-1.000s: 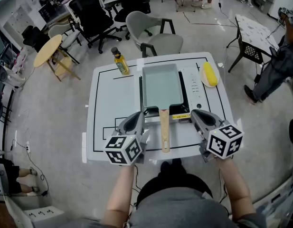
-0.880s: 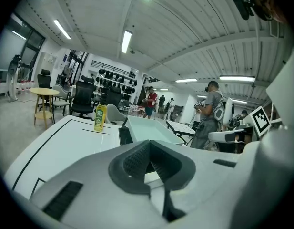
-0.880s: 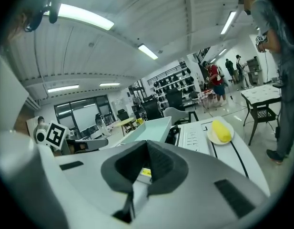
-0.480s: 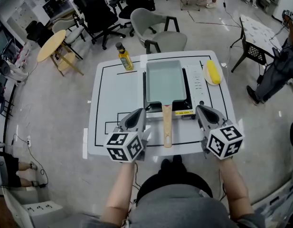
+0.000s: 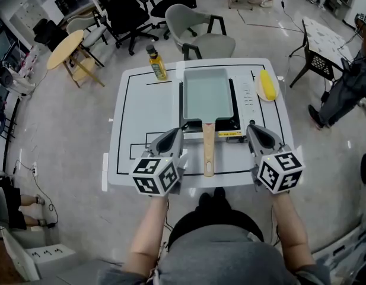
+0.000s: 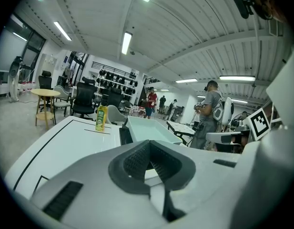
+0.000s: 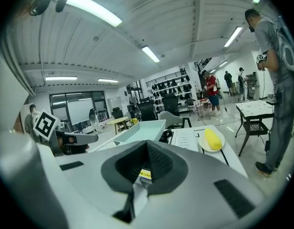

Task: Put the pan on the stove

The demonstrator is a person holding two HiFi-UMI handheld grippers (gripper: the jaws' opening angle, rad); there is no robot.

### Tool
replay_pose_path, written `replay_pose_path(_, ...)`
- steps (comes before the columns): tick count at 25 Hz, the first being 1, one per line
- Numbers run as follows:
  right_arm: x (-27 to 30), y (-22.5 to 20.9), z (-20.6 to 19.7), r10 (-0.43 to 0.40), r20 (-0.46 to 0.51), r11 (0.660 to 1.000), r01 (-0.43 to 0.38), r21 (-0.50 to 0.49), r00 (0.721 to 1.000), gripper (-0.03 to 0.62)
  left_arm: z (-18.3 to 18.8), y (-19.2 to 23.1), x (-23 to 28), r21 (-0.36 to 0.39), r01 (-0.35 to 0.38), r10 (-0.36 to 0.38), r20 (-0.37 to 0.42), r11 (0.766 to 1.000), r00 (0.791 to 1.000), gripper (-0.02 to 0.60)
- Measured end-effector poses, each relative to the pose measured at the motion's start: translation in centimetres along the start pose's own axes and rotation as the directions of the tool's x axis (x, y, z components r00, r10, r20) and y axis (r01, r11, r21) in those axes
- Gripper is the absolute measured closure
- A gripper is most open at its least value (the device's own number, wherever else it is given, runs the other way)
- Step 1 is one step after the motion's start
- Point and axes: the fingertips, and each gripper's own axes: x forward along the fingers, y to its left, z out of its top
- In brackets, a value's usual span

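My left tongs (image 5: 171,137) are closed with nothing between the jaws, and my right tongs (image 5: 257,133) are closed and empty too. I hold both over the near edge of the white table (image 5: 141,108), one on each side of the wooden handle (image 5: 208,153) and clear of it. The pale rectangular pan (image 5: 207,94) sits on the stove (image 5: 235,103) at the table's middle. A yellow bottle (image 5: 157,64) stands beyond its far left corner. A plate (image 5: 271,96) with something yellow lies to the right.
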Motion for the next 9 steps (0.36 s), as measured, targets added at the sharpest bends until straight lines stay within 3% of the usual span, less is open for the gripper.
replay_pose_path(9, -0.5, -0.5, 1.1, -0.003, 0.018, 1.000, 0.003, -0.001, 1.000, 0.591, 0.2, -0.2, -0.2, 0.003, -0.017, 0.017, 0.001, 1.000, 1.000, 0.575)
